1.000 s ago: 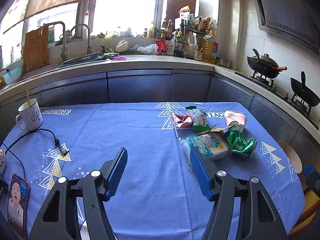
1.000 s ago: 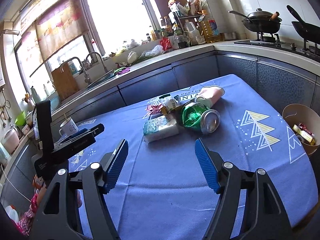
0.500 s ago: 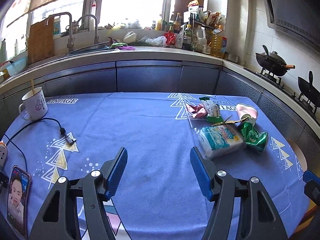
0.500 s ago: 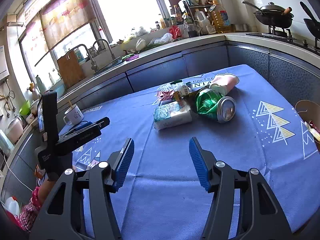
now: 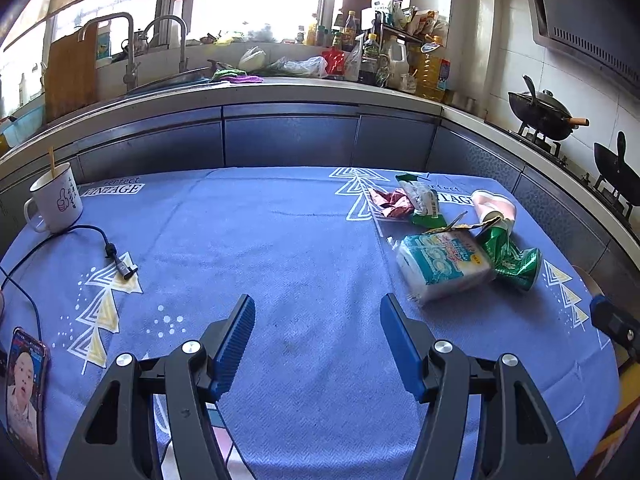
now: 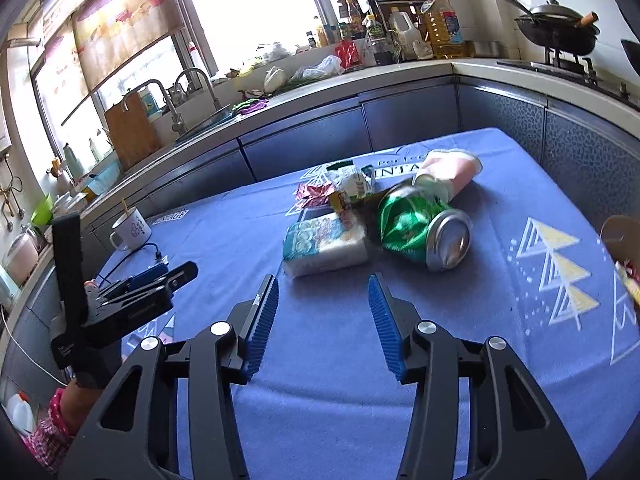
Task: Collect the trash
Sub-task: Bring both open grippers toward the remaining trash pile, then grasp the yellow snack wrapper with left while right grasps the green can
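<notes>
A pile of trash lies on the blue tablecloth [image 5: 280,248]: a white tissue pack [image 5: 444,266] [image 6: 324,244], a crushed green can [image 5: 512,258] [image 6: 420,230], a pink tube [image 5: 494,208] [image 6: 448,172], a red wrapper [image 5: 390,202] [image 6: 314,191] and a white-green wrapper [image 5: 424,202] [image 6: 350,182]. My left gripper [image 5: 318,326] is open and empty, left of the tissue pack. My right gripper [image 6: 323,304] is open and empty, just in front of the tissue pack. The left gripper also shows in the right wrist view [image 6: 132,300].
A brown paper bin [image 6: 622,240] with trash stands off the table's right edge. A white mug [image 5: 56,198], a charging cable [image 5: 116,260] and a phone [image 5: 22,380] lie at the table's left. Kitchen counters, a sink and a stove surround the table.
Both grippers have moved forward toward the trash pile, which looks larger and nearer. The right gripper's jaws have narrowed a little. Nothing has been picked up.
</notes>
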Motion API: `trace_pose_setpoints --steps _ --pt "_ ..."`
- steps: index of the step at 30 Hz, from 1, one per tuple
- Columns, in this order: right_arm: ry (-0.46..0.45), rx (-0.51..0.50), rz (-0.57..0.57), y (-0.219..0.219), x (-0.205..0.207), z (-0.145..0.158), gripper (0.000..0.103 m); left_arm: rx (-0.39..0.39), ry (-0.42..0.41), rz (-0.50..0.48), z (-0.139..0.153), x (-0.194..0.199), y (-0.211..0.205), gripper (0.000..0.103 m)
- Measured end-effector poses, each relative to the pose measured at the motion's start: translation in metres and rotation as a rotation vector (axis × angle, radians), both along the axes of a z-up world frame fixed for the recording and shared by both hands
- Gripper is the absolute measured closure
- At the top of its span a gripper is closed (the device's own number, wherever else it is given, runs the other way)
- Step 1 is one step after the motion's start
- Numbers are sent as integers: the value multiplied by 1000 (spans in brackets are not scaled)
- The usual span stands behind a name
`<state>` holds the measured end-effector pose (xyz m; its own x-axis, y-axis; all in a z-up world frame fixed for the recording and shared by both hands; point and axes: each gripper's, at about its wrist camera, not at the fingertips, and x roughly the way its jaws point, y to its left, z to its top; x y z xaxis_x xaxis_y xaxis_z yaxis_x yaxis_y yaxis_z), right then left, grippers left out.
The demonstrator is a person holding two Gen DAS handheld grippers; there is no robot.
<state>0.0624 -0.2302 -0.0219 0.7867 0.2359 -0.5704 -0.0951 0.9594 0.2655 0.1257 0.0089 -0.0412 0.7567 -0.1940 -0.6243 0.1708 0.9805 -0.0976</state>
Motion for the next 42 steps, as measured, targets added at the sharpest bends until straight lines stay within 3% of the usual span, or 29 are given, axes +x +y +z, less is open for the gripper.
trace_pose_setpoints --steps 2,5,7,10,14,17,21,23,24,27,28,29,34,37,40,42 --pt "3 -55 0 -7 24 5 57 8 -9 -14 3 2 -4 38" --pt "32 35 -31 -34 48 13 58 17 -26 -56 10 8 -18 38" --pt "6 32 -53 -43 52 20 58 21 -46 -110 18 15 -34 36" --pt "-23 59 -86 -60 49 21 57 26 -83 -231 28 30 -72 22" --pt "8 89 -124 -85 47 6 56 107 -125 -372 26 51 -129 22" --pt "47 131 -133 -102 49 -8 56 153 -87 -441 17 73 -161 33" --pt "84 187 -139 -119 57 -25 56 193 -44 -499 1 91 -180 39" --pt "103 226 -140 -126 65 -33 54 199 -9 -514 -7 98 -185 51" --pt "112 247 -140 -128 69 -37 54 194 10 -520 -10 103 -187 55" --pt "141 326 -119 -136 89 -47 52 172 48 -529 -16 112 -190 82" --pt "149 344 -115 -139 97 -50 51 156 59 -538 -16 114 -190 98" --pt "164 368 -114 -143 108 -55 51 148 58 -540 -14 114 -190 101" --pt "244 524 -128 -171 151 -82 51 82 23 -529 10 99 -171 102" --pt "297 529 -113 -174 166 -92 53 -28 6 -513 34 84 -139 102" --pt "316 500 -37 -151 164 -91 62 -152 0 -494 52 66 -96 102" --pt "318 463 8 -129 154 -87 75 -174 -1 -464 54 57 -76 102"
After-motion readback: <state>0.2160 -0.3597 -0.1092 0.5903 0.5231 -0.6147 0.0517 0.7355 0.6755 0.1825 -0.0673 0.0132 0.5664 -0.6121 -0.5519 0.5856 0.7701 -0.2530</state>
